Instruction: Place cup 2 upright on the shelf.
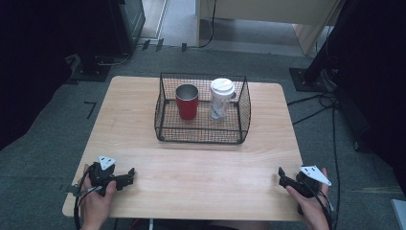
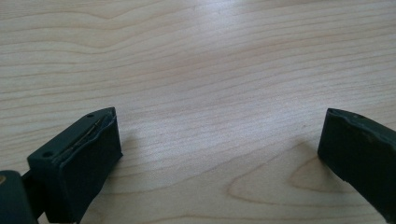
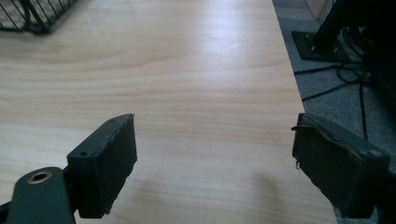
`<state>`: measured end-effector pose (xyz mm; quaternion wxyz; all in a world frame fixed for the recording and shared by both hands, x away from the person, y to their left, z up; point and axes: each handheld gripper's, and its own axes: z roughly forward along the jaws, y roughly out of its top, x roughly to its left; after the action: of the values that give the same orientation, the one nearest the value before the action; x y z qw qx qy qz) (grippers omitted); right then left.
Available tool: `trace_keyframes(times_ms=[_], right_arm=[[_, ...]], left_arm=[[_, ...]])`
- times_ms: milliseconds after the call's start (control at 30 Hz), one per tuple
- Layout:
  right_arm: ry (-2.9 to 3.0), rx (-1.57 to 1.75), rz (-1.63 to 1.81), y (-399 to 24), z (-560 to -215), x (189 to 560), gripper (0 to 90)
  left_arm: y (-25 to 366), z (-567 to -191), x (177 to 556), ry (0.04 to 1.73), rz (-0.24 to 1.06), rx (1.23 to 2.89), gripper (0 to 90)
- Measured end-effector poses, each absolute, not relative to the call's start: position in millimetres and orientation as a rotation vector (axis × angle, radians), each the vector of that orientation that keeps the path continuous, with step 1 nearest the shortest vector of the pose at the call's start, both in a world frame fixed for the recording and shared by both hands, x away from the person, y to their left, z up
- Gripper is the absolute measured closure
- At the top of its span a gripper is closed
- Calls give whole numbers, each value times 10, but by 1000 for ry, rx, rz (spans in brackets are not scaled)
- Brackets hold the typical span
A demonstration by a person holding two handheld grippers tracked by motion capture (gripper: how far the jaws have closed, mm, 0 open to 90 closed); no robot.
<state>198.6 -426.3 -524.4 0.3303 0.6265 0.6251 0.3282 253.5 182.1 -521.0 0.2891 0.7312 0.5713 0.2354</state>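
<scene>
Wooden table (image 1: 201,167), wire basket (image 1: 201,129), claws apart

Red cup (image 1: 187,101), upright in basket (image 1: 201,135).

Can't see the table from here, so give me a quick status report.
Left gripper open, empty, over bare table. Right gripper open, empty, near the table's right edge. Red cup and lidded white cup upright in wire basket. Nothing in the way.

Left hand-held gripper (image 1: 125,178) low at the near left, jaws spread wide; right hand-held gripper (image 1: 281,175) at the near right, jaws apart too, nothing between them.
</scene>
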Motion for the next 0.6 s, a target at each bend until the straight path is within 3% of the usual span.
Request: trace_keyframes(times_ms=[100, 400, 500, 600], right_arm=[[1674, 1648, 855, -4316, -5253, 1964, 84], [1768, 1655, 753, -4316, -5283, 1938, 70], [1760, 1710, 753, -4352, -5289, 1953, 10], [1762, 1741, 767, -4383, -5295, 1970, 8]], left_arm=[[1821, -5210, 2535, 1525, 628, 1951, 0], [1821, -5210, 2535, 1525, 628, 1951, 0], [1821, -5210, 2535, 1525, 628, 1951, 0], [1821, -5210, 2535, 1525, 629, 1952, 0]])
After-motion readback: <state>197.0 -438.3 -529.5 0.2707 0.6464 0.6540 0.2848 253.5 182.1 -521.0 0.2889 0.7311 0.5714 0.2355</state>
